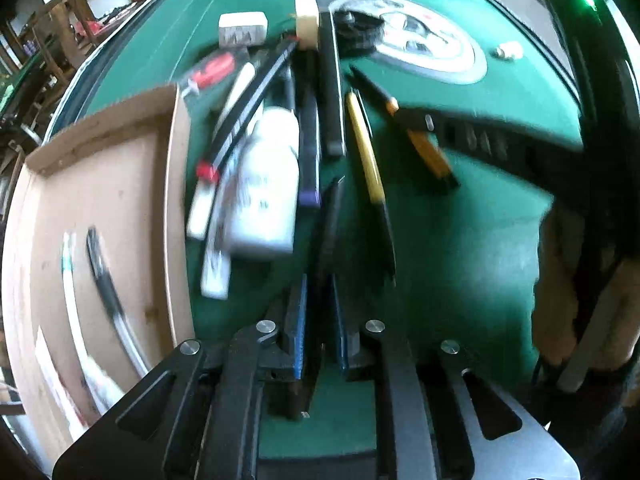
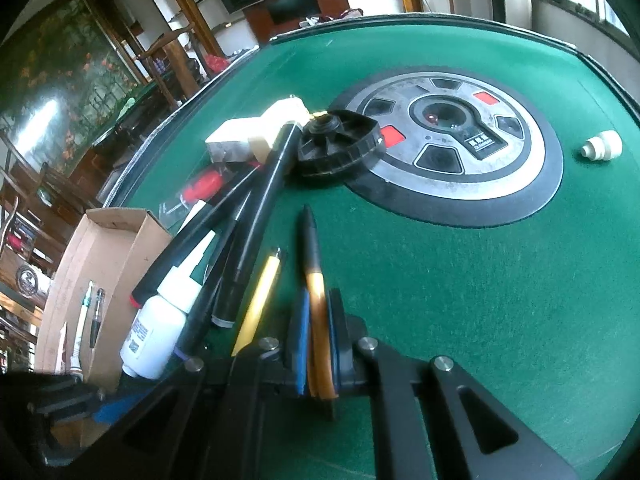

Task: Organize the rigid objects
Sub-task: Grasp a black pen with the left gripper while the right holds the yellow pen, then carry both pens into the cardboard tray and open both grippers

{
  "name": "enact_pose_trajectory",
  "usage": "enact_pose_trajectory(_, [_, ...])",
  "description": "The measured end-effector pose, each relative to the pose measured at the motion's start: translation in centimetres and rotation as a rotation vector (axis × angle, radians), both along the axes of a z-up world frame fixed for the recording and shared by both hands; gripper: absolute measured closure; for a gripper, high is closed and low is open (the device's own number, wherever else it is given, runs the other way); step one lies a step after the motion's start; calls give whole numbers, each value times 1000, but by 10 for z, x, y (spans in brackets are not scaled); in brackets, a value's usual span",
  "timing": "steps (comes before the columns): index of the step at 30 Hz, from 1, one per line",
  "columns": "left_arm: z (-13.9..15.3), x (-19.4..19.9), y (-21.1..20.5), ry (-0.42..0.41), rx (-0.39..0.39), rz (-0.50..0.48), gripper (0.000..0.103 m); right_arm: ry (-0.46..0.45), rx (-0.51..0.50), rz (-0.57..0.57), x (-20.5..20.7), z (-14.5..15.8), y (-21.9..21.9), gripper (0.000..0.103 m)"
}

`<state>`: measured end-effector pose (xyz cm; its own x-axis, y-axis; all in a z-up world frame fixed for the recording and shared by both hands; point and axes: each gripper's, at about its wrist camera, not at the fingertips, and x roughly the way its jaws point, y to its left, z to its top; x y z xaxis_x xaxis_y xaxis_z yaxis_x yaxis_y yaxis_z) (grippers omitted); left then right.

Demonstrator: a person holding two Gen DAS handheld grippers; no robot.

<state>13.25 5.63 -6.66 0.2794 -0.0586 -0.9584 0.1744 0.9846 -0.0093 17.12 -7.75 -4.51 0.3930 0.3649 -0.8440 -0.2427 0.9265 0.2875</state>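
Two pens are lying in the cardboard box (image 2: 116, 240); beside it, the pile is waiting while the right gripper (image 2: 320, 344) is clamping its fingers on an orange-black pen (image 2: 314, 264) and the left gripper (image 1: 320, 320) is pinching a dark pen (image 1: 332, 216).

Green felt table (image 2: 460, 280) with round metal centre disc (image 2: 452, 168), bearing: open cardboard box (image 2: 116, 240) at left, white glue bottle (image 2: 160, 320), cluster of black pens (image 2: 256, 200), yellow pen (image 2: 260, 300), black ribbed cap (image 2: 340, 148), white blocks (image 2: 240, 136), small white fitting (image 2: 602, 148).
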Motion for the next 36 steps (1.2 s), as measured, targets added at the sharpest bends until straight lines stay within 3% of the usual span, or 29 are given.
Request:
enact_pose_trajectory(6, [0, -19, -12, -56, 45, 1, 90, -11, -11, 1, -2, 0, 0, 97])
enact_pose_trajectory(13, [4, -28, 0, -104, -31, 74, 91, 34, 29, -16, -31, 3, -23, 97])
enact_pose_trajectory(18, [7, -40, 21, -83, -233, 137, 94, 16, -14, -27, -68, 6, -23, 97])
enact_pose_trajectory(20, [10, -46, 34, -79, -323, 165, 94, 18, 22, -32, -74, 7, -22, 97])
enact_pose_trajectory(28, [53, -87, 91, -139, -526, 262, 94, -75, 104, 39, -99, 43, 13, 97])
enact_pose_trajectory(31, [77, -103, 118, -178, -547, 303, 94, -78, 171, 103, -104, 54, 35, 97])
enact_pose_trajectory(36, [99, -114, 158, -222, -479, 381, 94, -84, 221, 208, -109, 66, 85, 97])
